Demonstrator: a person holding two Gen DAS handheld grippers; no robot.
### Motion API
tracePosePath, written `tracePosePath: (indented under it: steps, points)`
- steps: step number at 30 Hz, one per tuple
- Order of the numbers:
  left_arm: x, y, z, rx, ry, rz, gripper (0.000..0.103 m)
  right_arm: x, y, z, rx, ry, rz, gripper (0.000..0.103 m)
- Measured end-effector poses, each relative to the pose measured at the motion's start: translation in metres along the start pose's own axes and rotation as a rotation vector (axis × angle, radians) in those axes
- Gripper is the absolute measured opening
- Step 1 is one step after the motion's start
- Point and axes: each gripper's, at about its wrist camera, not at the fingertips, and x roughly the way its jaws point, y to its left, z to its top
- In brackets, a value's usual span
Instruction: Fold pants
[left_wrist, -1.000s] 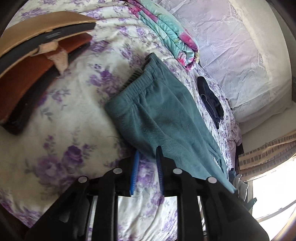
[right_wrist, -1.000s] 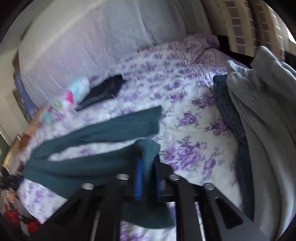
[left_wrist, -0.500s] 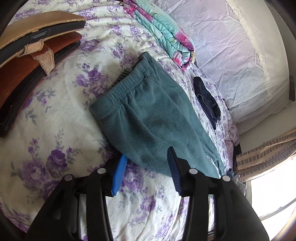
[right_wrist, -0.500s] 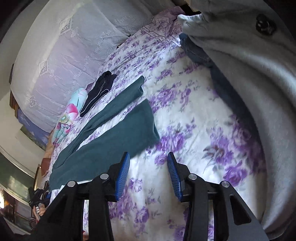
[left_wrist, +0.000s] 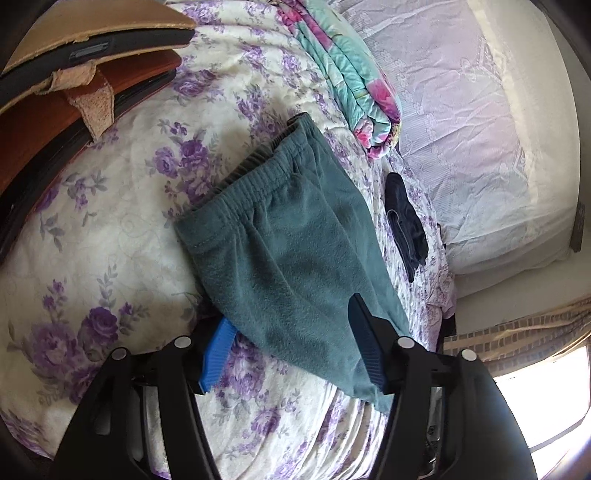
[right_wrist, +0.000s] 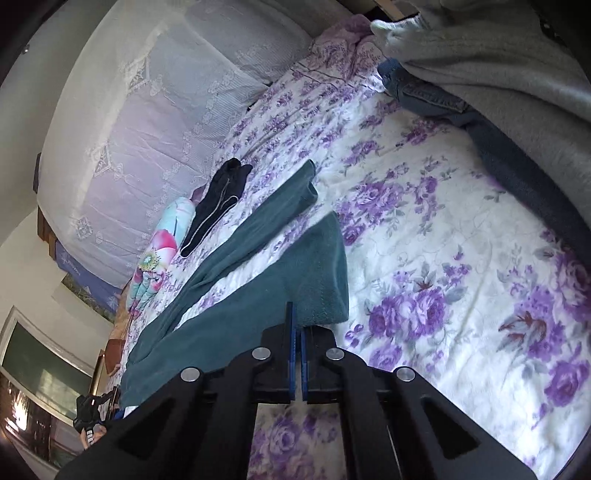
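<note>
Teal fleece pants (left_wrist: 280, 258) lie flat on a bed with a purple-flowered sheet (left_wrist: 110, 229), waistband toward the top left in the left wrist view. My left gripper (left_wrist: 291, 347) is open, its blue fingers astride the pants' near edge below the waistband. In the right wrist view the two legs (right_wrist: 258, 273) stretch away, spread apart. My right gripper (right_wrist: 296, 350) is shut, its tips at the hem of the nearer leg; whether cloth is pinched between them is hidden.
A folded turquoise and pink quilt (left_wrist: 343, 74) and a dark garment (left_wrist: 406, 225) lie beyond the pants near the lace-covered wall. A brown and black case (left_wrist: 74, 85) sits at the left. Jeans (right_wrist: 461, 110) and a grey garment (right_wrist: 498, 62) lie at the right.
My left gripper opened and now straddles the pants' edge. My right gripper opened half a second ago, then closed again at the hem of the nearer leg.
</note>
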Motion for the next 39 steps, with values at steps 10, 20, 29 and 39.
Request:
tracePosePath:
  steps: [10,20,29,39]
  points:
    - [-0.005,-0.004,-0.001,0.039,-0.006,0.068,0.003,-0.023,-0.007,0.008,0.021,-0.014,0.0,0.002]
    - [-0.054,0.007,-0.002,0.066,-0.056,0.102,0.002,-0.04,-0.028,0.0,-0.01,0.042,-0.104,0.003]
    - [-0.026,-0.012,-0.021,0.166,0.007,0.129,0.019,-0.061,0.013,0.005,-0.243,-0.084,-0.339,0.044]
    - [0.011,-0.053,0.028,0.167,-0.013,0.109,0.033,0.031,0.036,0.079,-0.2,0.027,-0.169,0.042]
